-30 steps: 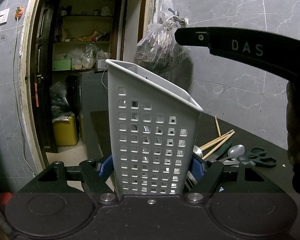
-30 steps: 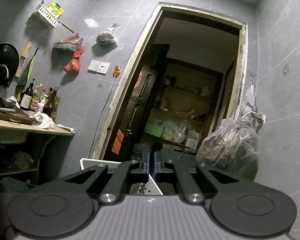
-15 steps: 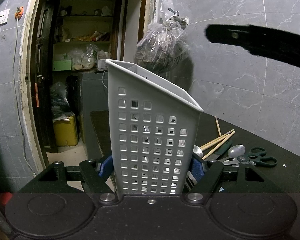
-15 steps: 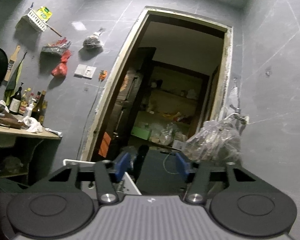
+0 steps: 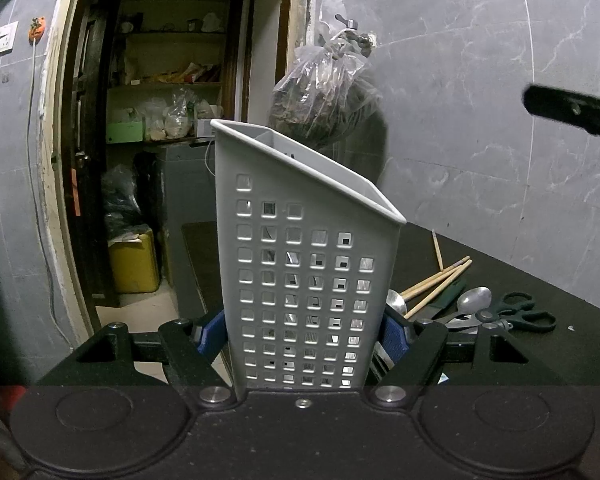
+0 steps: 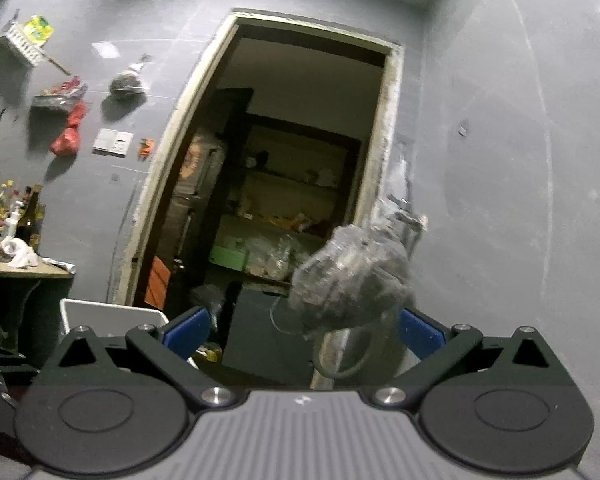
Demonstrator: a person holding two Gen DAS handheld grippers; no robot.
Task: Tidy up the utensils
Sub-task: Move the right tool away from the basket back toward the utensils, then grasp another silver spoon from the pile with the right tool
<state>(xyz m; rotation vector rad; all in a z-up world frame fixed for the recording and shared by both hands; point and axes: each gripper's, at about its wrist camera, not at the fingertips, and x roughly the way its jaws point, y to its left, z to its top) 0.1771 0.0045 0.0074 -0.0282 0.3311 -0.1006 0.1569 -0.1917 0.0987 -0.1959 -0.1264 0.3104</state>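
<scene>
A grey perforated utensil holder [image 5: 304, 280] stands upright on the black table [image 5: 500, 260], and my left gripper [image 5: 302, 334] is shut on its lower sides with the blue pads pressing in. Behind it to the right lie wooden chopsticks [image 5: 436, 280], a spoon [image 5: 474, 298] and green-handled scissors [image 5: 516, 314]. My right gripper [image 6: 304, 330] is up in the air with its jaws opening and nothing between them. One of its black fingers [image 5: 572, 114] shows at the right edge of the left wrist view. The holder's rim [image 6: 108, 316] sits low on the left in the right wrist view.
A full plastic bag [image 5: 324, 96] hangs from a wall tap behind the holder. An open doorway [image 5: 168, 80] leads to cluttered pantry shelves, with a yellow canister [image 5: 134, 264] on the floor. Bottles [image 6: 12, 220] stand on a side counter at far left.
My right gripper has gone from shut to wide open and has drawn away to the right, off from above the holder. The left gripper and holder have stayed put.
</scene>
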